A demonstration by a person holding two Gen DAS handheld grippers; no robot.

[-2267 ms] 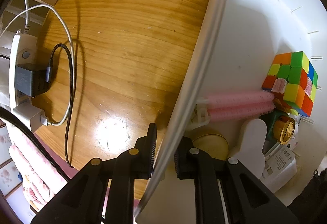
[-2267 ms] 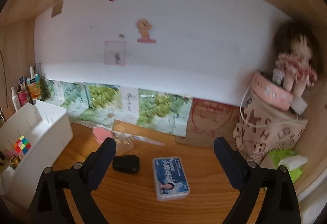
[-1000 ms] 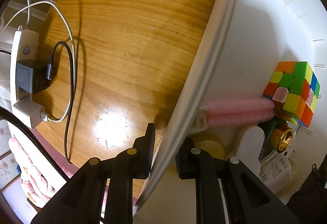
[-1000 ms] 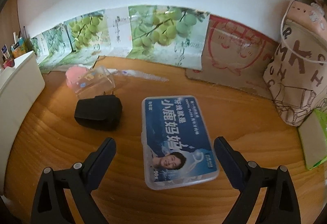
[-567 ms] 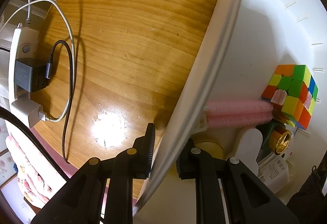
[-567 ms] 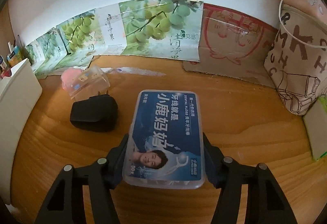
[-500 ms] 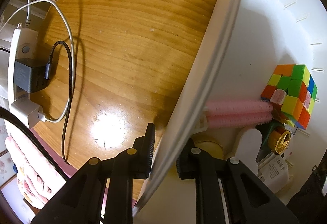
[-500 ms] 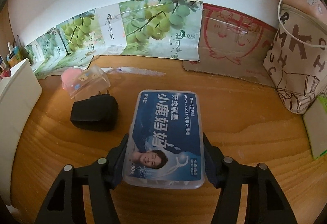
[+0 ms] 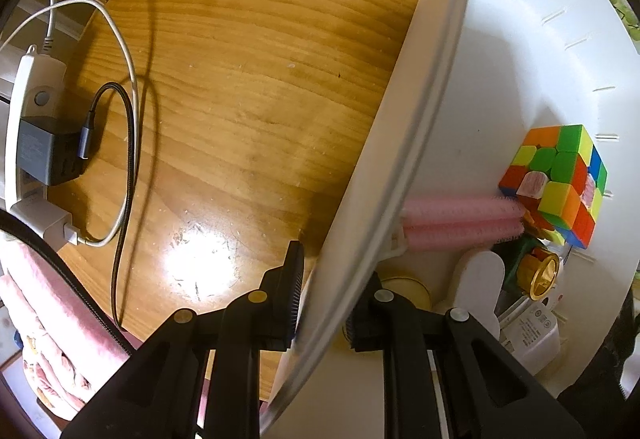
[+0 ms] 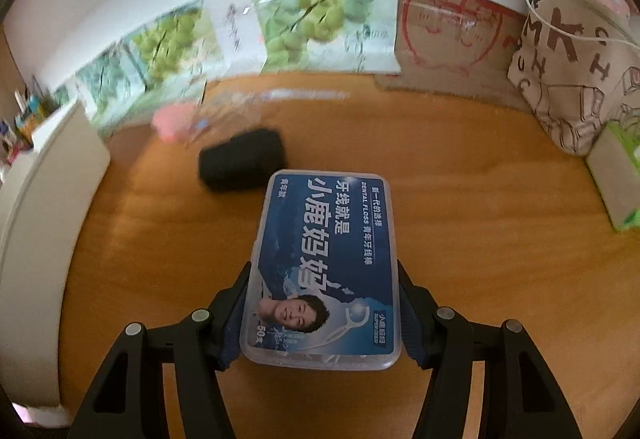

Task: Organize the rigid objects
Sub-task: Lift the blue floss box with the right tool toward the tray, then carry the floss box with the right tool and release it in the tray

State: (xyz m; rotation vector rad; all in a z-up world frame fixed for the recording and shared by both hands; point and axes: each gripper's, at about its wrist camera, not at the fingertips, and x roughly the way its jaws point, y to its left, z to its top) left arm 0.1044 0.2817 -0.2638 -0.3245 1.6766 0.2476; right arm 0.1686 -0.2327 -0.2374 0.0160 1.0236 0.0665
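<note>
My right tool point(image 10: 322, 313) is clamped on the floss box point(image 10: 325, 263), 1 pad on each long side near its close end. The box points away from me over the wooden worktop point(image 10: 460, 199); I cannot tell whether it touches the wood. Just past its far left corner lies a black charger point(image 10: 243, 159), and beyond that a pink thing in a clear case point(image 10: 188, 123), blurred. A white bin point(image 10: 44, 223) stands along the left edge, a printed bag point(image 10: 576, 67) at the far right, and grape-print cartons point(image 10: 304, 19) line the back wall.

My left tool point(image 9: 320, 303) points straight down and is clenched on the bin's wall point(image 9: 404, 143), 1 finger outside over the wood, 1 inside. Inside the bin I see a colour cube point(image 9: 560, 175), 2 pink rollers point(image 9: 460, 219) lying side by side against it, a gold cap point(image 9: 544, 275) and a white adapter point(image 9: 532, 335). Left of the bin, at the worktop's edge, a power strip point(image 9: 24, 111) carries a grey plug point(image 9: 44, 155) with a black cable point(image 9: 124, 167).
</note>
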